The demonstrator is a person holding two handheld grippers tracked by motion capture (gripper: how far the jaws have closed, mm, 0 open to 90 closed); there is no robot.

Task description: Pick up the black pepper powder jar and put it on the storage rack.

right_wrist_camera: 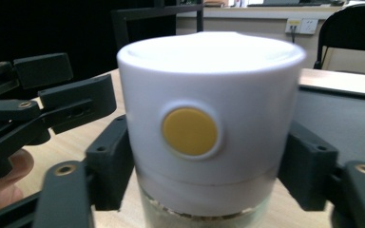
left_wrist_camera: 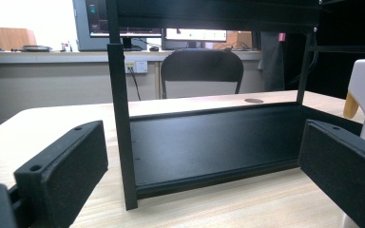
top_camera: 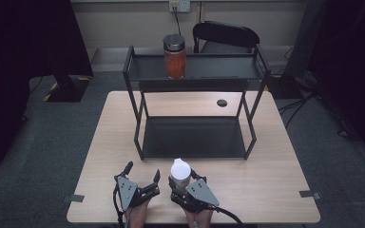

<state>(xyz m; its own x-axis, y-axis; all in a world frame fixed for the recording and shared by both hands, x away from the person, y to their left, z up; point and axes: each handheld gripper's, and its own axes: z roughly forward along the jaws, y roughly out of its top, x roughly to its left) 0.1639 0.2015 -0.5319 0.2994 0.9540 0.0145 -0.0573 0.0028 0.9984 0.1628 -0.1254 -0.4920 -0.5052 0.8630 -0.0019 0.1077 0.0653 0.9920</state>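
White-lidded bottle (top_camera: 180, 174) stands at the table's (top_camera: 266, 190) front edge, pinched under its cap by the right gripper (top_camera: 184, 182); rigid, likely light, possibly slick. Left gripper (top_camera: 142, 173) gapes empty.

This looks like an office or lab room set up for recording. A pale wood bench (top_camera: 266, 156) stands on grey carpet (top_camera: 57, 137), with a black folding chair (top_camera: 225, 35) at 12 o'clock. Wall sockets (top_camera: 179, 5) sit behind it, cables (top_camera: 313, 102) trail at 3 o'clock, and computer monitors (left_wrist_camera: 123, 19) line a far counter (left_wrist_camera: 52, 56).
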